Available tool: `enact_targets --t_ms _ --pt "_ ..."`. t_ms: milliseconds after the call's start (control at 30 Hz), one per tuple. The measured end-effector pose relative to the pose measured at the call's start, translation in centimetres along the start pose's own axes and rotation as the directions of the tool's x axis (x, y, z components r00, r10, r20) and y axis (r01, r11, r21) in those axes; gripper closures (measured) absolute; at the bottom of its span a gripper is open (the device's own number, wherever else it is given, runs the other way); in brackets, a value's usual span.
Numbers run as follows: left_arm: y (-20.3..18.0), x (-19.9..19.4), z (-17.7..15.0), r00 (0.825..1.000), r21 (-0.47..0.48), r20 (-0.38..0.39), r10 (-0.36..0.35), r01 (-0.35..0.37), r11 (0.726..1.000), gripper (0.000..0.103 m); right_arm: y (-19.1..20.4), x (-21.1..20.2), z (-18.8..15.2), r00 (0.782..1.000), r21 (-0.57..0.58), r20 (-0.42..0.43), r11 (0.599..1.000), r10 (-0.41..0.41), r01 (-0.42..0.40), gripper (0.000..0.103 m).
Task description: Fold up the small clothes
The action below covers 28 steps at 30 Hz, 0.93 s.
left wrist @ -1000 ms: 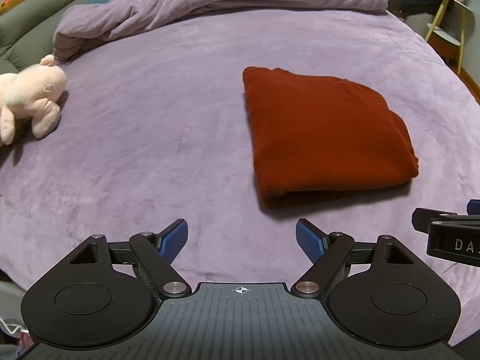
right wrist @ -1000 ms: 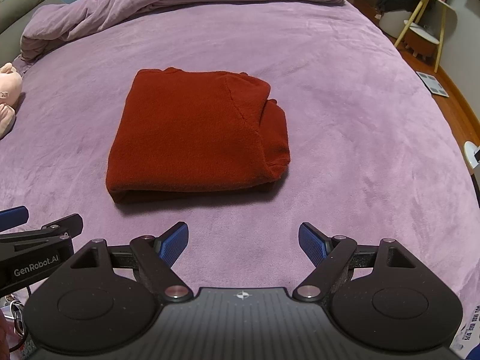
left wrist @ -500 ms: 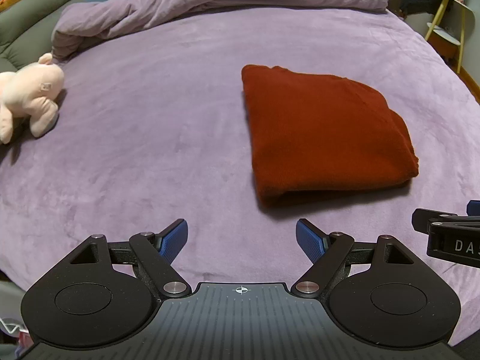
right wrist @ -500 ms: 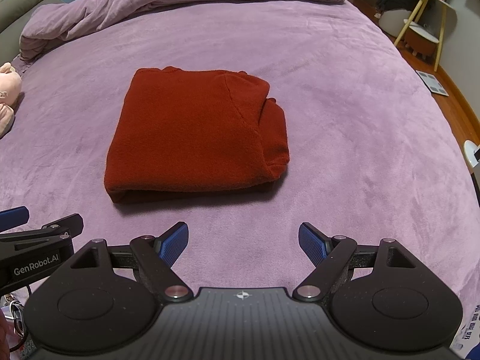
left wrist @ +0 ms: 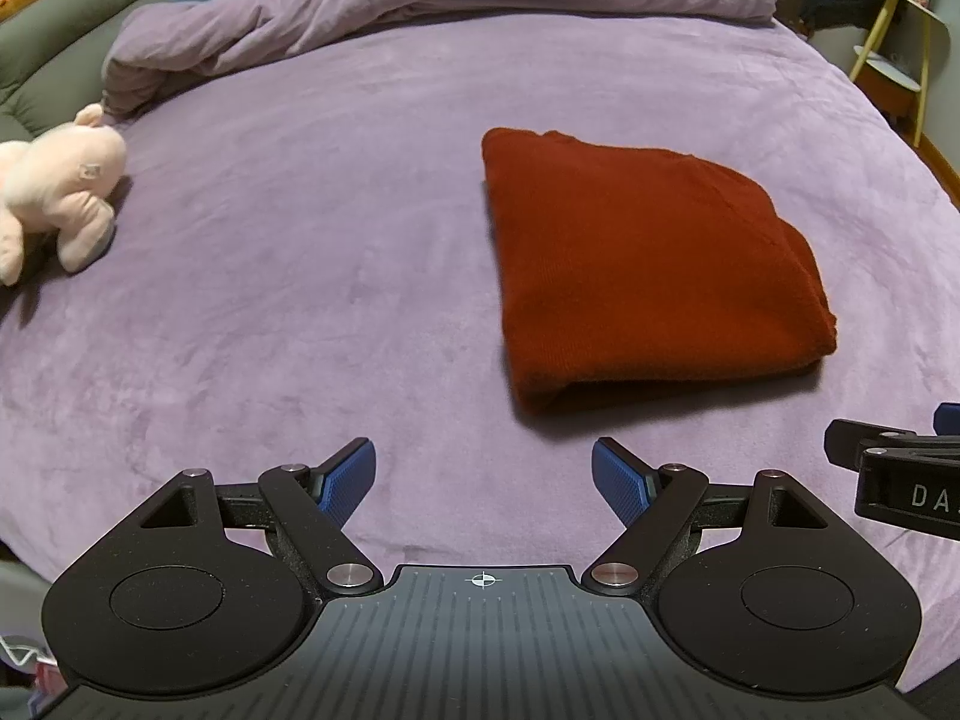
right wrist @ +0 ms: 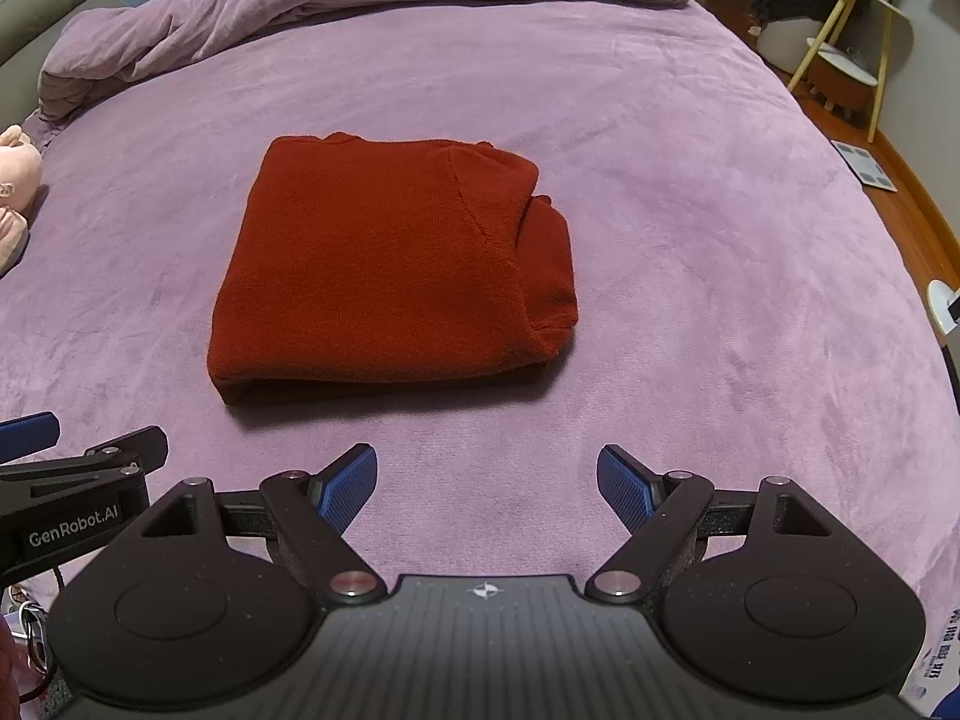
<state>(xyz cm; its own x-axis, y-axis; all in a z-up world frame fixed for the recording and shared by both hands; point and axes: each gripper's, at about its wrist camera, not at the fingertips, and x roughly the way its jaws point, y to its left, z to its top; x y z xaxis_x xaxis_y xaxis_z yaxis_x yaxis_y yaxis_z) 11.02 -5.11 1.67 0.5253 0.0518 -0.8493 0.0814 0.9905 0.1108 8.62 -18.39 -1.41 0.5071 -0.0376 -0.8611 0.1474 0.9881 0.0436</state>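
Both tools hang over the near edge of the bed, jaws spread wide, nothing between the blue pads. Left gripper sits left of the garment; right gripper faces its near folded edge. The red sweater lies mid-bed on the purple blanket, already a compact rectangle, apart from both tools. Knit looks soft, thick, light, limp; layers would likely slide if lifted by one corner. Best purchase probably the near fold, both corners together. Pink plush toy far left.
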Motion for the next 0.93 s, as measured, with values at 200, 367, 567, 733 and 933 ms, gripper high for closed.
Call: enact_targets --t_ms 200,367,567,733,933 --pt "-0.06 -0.02 -0.07 1.000 0.001 0.005 0.001 -0.001 1.000 0.019 -0.17 0.11 -0.08 1.000 0.001 -0.004 1.000 -0.001 0.001 0.022" --pt "-0.07 -0.12 -0.07 1.000 -0.001 0.006 -0.005 0.005 1.000 0.019 -0.18 0.11 -0.10 1.000 0.003 -0.003 1.000 -0.003 0.003 0.022" --pt "0.06 -0.15 0.10 1.000 -0.011 0.004 -0.008 0.008 1.000 0.019 -0.16 0.12 -0.23 1.000 -0.001 -0.003 1.000 -0.003 0.003 0.022" --pt "0.16 -0.21 0.13 1.000 -0.014 0.014 -0.012 0.012 1.000 0.019 -0.17 0.14 -0.29 1.000 0.001 -0.004 1.000 -0.004 0.004 0.022" --pt "-0.13 -0.35 -0.03 1.000 0.000 0.021 -0.014 0.014 1.000 0.020 -0.18 0.17 -0.45 1.000 0.002 -0.005 1.000 -0.005 0.005 0.022"
